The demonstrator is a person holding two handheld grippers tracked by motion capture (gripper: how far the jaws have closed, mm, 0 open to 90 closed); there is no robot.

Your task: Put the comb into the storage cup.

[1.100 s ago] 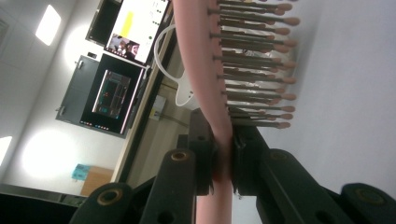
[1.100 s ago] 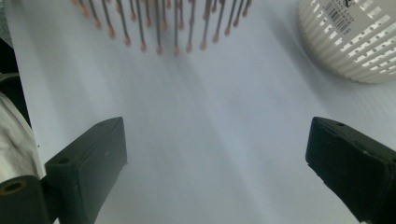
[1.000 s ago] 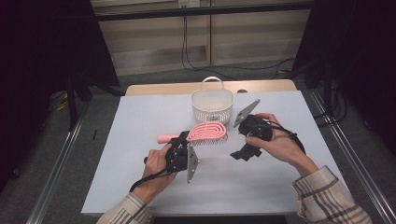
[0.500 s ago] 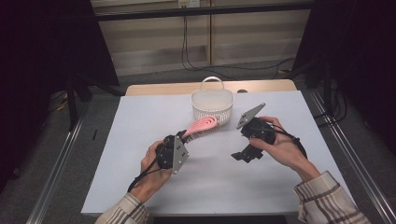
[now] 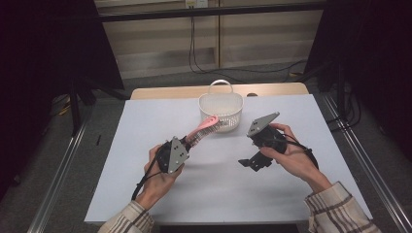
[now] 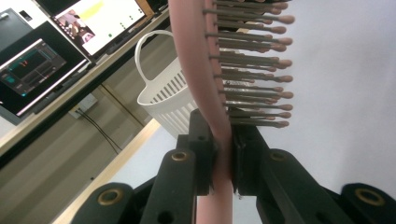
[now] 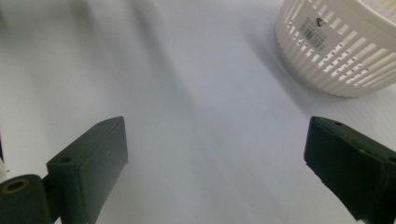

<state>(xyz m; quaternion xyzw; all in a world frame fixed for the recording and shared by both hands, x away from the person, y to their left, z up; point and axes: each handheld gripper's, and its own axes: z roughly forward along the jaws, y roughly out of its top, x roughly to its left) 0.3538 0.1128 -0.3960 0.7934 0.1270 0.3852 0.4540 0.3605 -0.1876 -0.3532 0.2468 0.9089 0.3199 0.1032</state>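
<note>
Gripping the pink hairbrush (image 6: pixel 210 70) by its handle, the left gripper (image 5: pixel 187 141) holds it lifted off the table, angled toward the white slotted basket (image 5: pixel 221 104); dropping it in remains. The right gripper (image 7: pixel 215 154) idles, jaws spread.

Plaid sleeves (image 5: pixel 335 208), seemingly beige-brown.
</note>
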